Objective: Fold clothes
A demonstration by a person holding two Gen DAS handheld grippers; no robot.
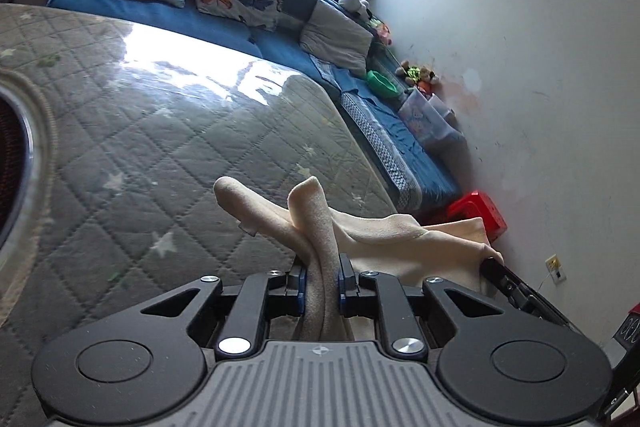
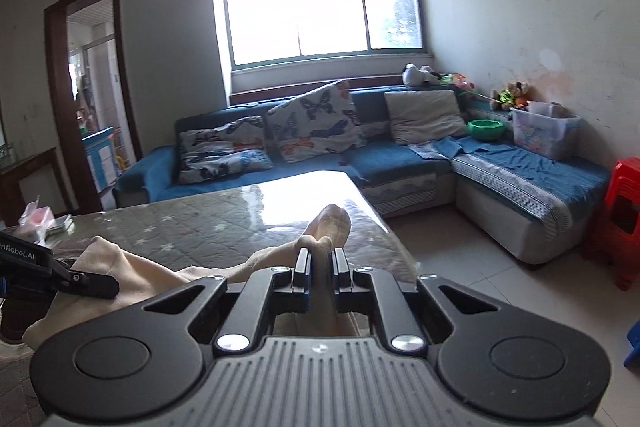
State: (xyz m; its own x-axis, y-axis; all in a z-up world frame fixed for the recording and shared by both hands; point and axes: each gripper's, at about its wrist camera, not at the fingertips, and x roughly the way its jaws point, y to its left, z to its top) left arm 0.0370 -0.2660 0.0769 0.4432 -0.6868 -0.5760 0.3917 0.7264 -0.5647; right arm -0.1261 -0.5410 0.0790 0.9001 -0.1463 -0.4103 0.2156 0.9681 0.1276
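A cream garment (image 1: 384, 231), soft and sock-like at its ends, hangs between both grippers above the grey quilted table (image 1: 168, 155). My left gripper (image 1: 322, 269) is shut on one bunched end of it. My right gripper (image 2: 319, 261) is shut on another end (image 2: 330, 223). The right gripper's tip shows at the right in the left wrist view (image 1: 508, 283), with cloth draped at it. The left gripper shows at the left in the right wrist view (image 2: 76, 279), cloth (image 2: 132, 271) hanging beside it.
A blue corner sofa (image 2: 392, 155) with butterfly cushions (image 2: 312, 123) stands behind the table (image 2: 208, 223). A red stool (image 2: 618, 215), a clear box (image 2: 544, 133) and a green bowl (image 2: 486, 129) are at the right. A round dark object (image 1: 12, 163) sits on the table's left.
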